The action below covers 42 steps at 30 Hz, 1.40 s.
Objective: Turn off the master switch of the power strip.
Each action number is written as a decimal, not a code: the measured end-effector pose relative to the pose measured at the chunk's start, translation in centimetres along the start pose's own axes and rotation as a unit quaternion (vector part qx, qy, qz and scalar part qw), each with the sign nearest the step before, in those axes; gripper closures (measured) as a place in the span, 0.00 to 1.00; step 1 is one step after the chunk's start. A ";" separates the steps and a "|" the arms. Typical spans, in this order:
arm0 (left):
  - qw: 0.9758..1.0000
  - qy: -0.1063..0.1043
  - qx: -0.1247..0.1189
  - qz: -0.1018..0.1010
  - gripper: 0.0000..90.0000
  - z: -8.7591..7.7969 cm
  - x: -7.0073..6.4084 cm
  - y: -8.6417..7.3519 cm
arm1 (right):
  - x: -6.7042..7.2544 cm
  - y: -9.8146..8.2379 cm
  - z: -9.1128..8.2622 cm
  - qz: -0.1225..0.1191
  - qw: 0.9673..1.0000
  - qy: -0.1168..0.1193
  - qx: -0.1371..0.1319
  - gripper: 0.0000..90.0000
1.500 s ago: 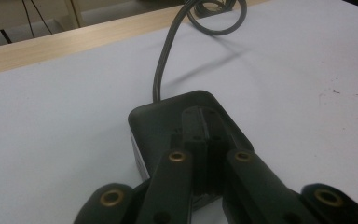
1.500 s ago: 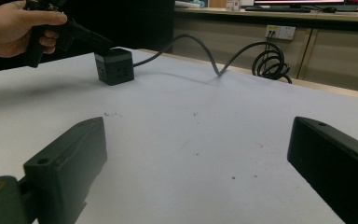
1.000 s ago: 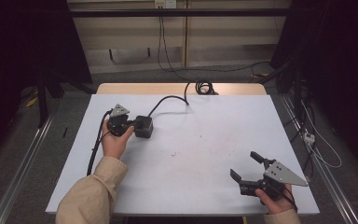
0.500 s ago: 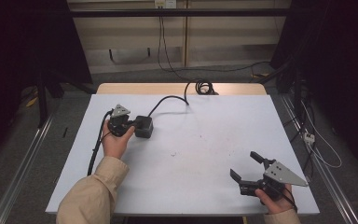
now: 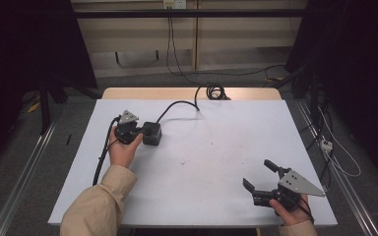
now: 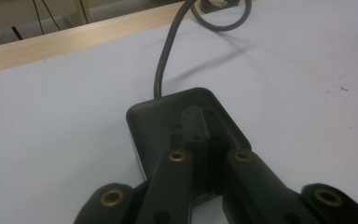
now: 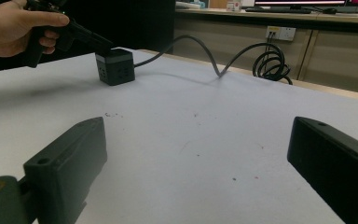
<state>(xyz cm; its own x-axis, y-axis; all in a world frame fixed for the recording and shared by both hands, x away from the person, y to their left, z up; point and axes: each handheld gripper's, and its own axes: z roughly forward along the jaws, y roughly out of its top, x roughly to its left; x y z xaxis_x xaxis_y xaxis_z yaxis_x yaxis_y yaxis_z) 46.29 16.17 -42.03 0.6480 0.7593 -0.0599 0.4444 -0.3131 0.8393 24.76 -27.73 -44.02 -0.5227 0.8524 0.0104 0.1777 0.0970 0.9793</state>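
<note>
Jaws of the left claw (image 5: 139, 132) are pressed together, tips resting on top of the black power cube (image 5: 151, 133), gripping nothing. The cube sits on the white table (image 5: 216, 147) directly under those tips, and its grey cable (image 5: 177, 105) runs away beyond it toward a coil at the far edge. The right claw (image 5: 258, 177) stands wide open and empty, well apart from the cube, near the table's front edge.

The left gripper (image 6: 204, 133) covers part of the black box (image 6: 168, 116) top, so the small print beside it is unreadable. The box's cable (image 6: 165, 60) runs off the top edge past the box.
</note>
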 end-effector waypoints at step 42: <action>0.999 -0.012 -0.018 -0.032 1.00 -0.2 0.5 0.0 | -0.2 0.0 0.0 0.000 1.000 0.000 -0.003 0.05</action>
<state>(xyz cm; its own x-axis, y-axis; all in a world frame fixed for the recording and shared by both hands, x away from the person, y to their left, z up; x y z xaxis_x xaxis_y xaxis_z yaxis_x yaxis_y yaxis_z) 46.48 16.72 -41.98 0.6333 0.7635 -0.1265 0.4635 -0.2433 0.8520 24.87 -27.90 -43.98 -0.5221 0.8528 0.0108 0.1725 0.0932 0.9806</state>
